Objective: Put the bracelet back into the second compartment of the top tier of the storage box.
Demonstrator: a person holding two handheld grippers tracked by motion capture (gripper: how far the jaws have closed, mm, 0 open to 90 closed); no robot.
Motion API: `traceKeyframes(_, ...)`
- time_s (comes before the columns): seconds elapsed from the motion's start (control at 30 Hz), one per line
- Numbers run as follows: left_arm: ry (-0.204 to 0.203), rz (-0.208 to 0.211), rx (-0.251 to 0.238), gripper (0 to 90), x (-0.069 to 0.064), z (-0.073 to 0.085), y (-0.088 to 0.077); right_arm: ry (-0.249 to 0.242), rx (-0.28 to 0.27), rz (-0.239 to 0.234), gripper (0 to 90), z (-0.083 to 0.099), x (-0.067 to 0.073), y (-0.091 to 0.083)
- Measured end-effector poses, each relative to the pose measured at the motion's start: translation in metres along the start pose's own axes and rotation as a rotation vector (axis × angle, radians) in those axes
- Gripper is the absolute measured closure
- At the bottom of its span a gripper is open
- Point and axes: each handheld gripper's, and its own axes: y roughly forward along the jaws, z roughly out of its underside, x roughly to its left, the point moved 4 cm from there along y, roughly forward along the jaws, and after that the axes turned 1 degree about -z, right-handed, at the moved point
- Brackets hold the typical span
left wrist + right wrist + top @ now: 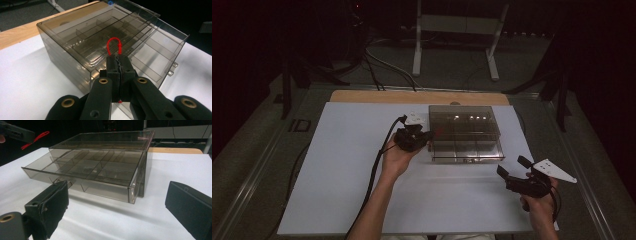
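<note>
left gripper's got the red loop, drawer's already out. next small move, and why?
Probably carry the red cord loop over the open drawer and lower it into a compartment. The left gripper is shut on the loop beside the clear drawer box, the drawer stands pulled out, and the right gripper hangs open, clear of it.

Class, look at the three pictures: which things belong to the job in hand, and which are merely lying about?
Part of the job:
- red cord loop, pinched in the shut left gripper
- clear drawer box, its drawer pulled out
- right gripper, open, waiting near the drawer

Just lying about:
- white table sheet
- cables on the floor
- metal stand behind the table
</note>
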Motion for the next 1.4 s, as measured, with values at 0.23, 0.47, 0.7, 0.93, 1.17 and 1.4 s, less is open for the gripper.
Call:
traceKeyframes(0.23,0.009,0.007,0.001,90.0,-0.004,-0.004,0.004,0.000,-0.001,0.000,5.0,0.000,0.000,0.000)
traceKeyframes(0.47,0.015,0.017,-0.003,90.0,-0.008,-0.007,0.008,0.001,0.000,-0.001,5.0,0.000,0.000,0.000)
traceKeyframes(0.7,0.022,0.025,-0.001,90.0,-0.012,-0.010,0.012,0.000,0.000,-0.001,5.0,0.000,0.000,0.000)
traceKeyframes(0.93,0.023,0.032,-0.002,90.0,-0.014,-0.011,0.016,0.000,0.000,0.000,5.0,0.001,-0.001,0.000)
traceKeyframes(1.17,0.032,0.037,0.001,90.0,-0.017,-0.012,0.021,0.000,-0.001,0.000,5.0,0.000,-0.001,0.000)
traceKeyframes(1.4,0.033,0.048,-0.005,90.0,-0.020,-0.013,0.026,0.000,0.000,-0.001,5.0,0.001,-0.001,0.000)
